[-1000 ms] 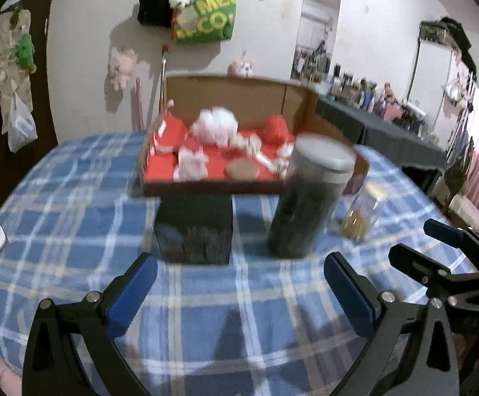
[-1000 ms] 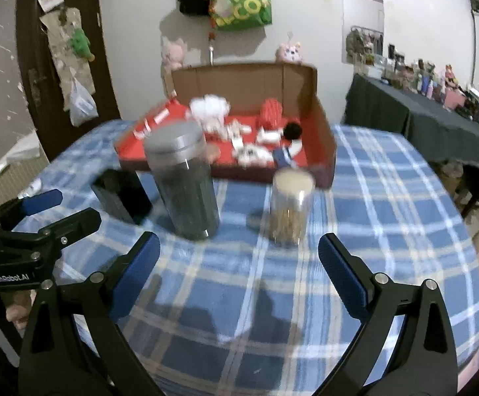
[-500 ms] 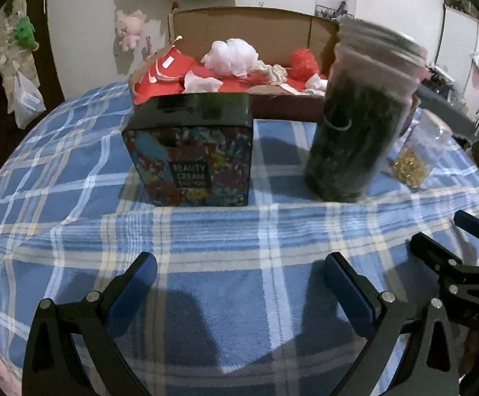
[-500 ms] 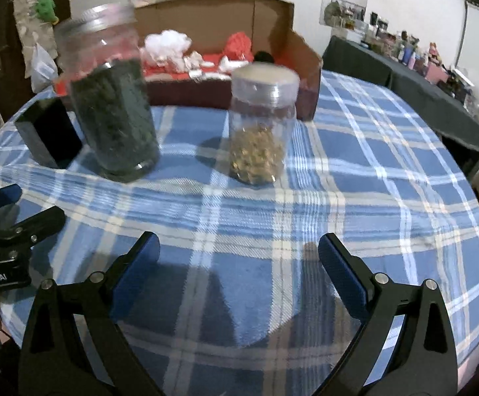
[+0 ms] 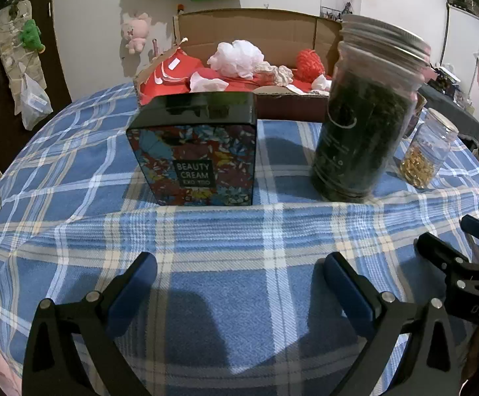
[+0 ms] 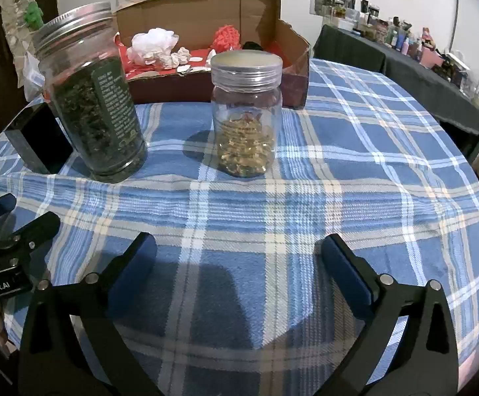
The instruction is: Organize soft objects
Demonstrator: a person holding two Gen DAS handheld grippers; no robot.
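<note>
Jaws first, since they're closest to the cameras: the left gripper (image 5: 239,283) and the right gripper (image 6: 238,264) both hang low over the blue plaid tabletop (image 6: 355,171) with their blue pads spread wide and nothing between them. Each one also shows up at the edge of the other's view, so they sit side by side near the front edge.

Next row back is all hard stuff. There's a black tin (image 5: 200,151) labelled "Beauty Cream" straight ahead of the left gripper, a tall jar (image 5: 365,115) of dark dried leaves with a metal lid beside it, and a smaller clear jar (image 6: 246,112) of golden bits straight ahead of the right gripper.

Behind those sits the cardboard box (image 6: 203,10) with a red lining, and that's where the soft things are: a white mesh puff (image 5: 238,54), a red knitted ball (image 5: 309,61), some crumpled white pieces (image 5: 280,74) and a dark lump at the back I can't make out.

As for the step, honestly it could go either way. Soft bits lying in the box fits sorting that's still to come, or stuff that's already been gathered there. If anything gets picked, I'd guess the reach has to go over or between the jars without tipping them, then pinch gently, since these things squash.
</note>
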